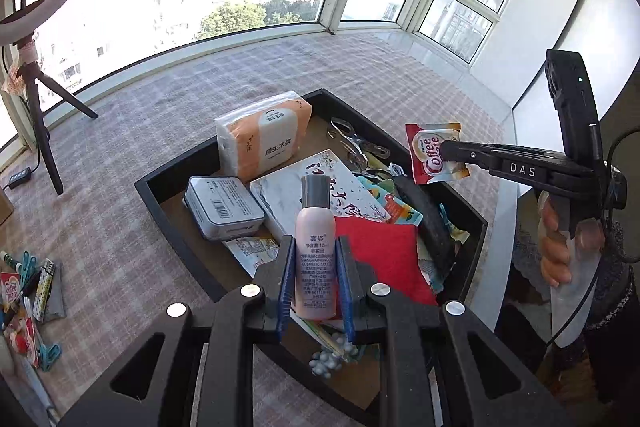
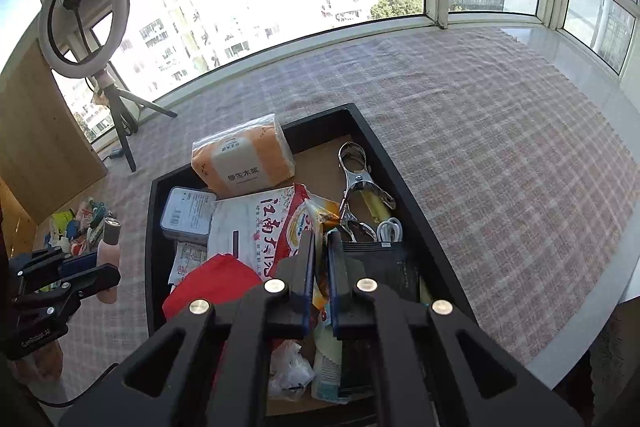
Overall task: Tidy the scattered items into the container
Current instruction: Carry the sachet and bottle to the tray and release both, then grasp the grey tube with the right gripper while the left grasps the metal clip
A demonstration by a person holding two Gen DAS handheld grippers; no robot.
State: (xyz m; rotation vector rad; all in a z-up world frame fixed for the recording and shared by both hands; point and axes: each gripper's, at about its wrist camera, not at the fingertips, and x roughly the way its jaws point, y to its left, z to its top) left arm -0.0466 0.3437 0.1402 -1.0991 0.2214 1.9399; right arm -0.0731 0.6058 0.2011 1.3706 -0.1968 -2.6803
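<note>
Left gripper clamps upright pink bottle; right gripper pinches red-orange sachet over full black tray.

Tissue pack inside tray

Both wrist fisheyes look steeply down, close above shared black tray, facing windows.
</note>
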